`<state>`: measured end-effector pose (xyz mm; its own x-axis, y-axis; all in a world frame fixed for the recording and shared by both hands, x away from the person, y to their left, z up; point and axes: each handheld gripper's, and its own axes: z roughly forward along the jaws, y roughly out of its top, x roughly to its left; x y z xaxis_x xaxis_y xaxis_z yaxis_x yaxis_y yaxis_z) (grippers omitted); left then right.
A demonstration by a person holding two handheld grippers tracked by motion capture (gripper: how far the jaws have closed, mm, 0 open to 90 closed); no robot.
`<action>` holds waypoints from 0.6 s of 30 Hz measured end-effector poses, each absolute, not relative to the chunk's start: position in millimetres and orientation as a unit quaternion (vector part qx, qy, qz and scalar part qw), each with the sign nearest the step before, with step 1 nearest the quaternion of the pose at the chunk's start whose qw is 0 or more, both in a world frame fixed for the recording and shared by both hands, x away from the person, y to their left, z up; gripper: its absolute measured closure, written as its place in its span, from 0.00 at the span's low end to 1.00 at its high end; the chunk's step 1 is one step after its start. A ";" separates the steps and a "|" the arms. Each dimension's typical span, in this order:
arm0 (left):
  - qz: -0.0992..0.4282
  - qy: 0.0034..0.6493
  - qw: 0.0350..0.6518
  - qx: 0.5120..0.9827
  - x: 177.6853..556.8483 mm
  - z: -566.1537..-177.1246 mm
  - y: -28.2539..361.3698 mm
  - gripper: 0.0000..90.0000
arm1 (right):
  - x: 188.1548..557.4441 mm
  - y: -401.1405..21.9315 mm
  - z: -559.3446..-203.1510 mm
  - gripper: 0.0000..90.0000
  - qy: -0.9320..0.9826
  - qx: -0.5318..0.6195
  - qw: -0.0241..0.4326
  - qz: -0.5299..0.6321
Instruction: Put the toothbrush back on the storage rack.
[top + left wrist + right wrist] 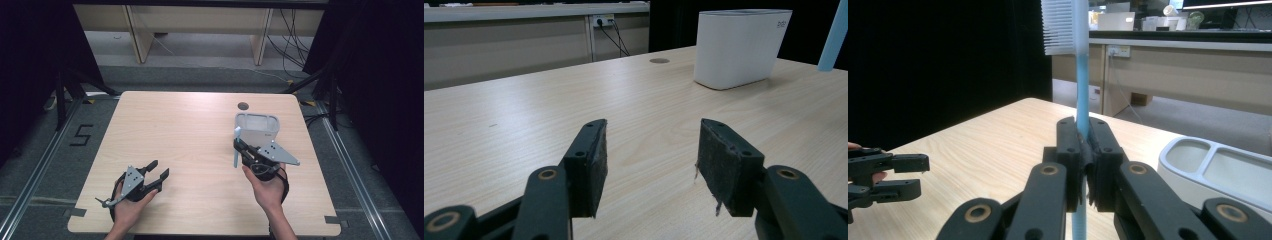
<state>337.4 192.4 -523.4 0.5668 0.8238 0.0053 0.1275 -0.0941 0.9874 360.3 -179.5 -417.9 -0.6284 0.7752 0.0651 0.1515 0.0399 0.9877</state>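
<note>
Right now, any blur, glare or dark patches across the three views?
High view: even light on the table, no glare, black curtains at both sides. Left gripper view: the fingers up close are soft, the white holder sharper. Right gripper view: the toothbrush is fairly sharp, the left half is black, and a bright strip glares at top right.

A black numeral "5" (81,135) is showing on the grey floor left of the light wooden table (190,130); small lettering on the white plastic container (739,47) is staying illegible.
</note>
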 end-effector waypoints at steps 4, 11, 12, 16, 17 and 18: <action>0.309 0.350 0.572 0.675 336.5 -523.5 191.7 0.50 | 360.5 -182.9 -416.2 0.95 0.673 0.343 0.268 0.598; 0.315 0.354 0.574 0.668 334.9 -523.8 192.5 0.49 | 363.1 -188.7 -416.0 0.95 0.668 0.343 0.281 0.597; 0.316 0.354 0.574 0.667 334.6 -523.9 192.2 0.49 | 362.5 -189.2 -416.1 0.95 0.668 0.350 0.281 0.594; 0.320 0.354 0.578 0.662 334.3 -524.3 192.1 0.49 | 363.2 -191.8 -415.9 0.95 0.665 0.356 0.276 0.596; 0.321 0.350 0.586 0.656 335.4 -525.1 191.9 0.49 | 363.2 -191.8 -415.9 0.95 0.665 0.356 0.276 0.596; 0.322 0.357 0.579 0.659 333.2 -524.3 193.0 0.49 | 363.9 -193.1 -415.5 0.95 0.665 0.353 0.283 0.594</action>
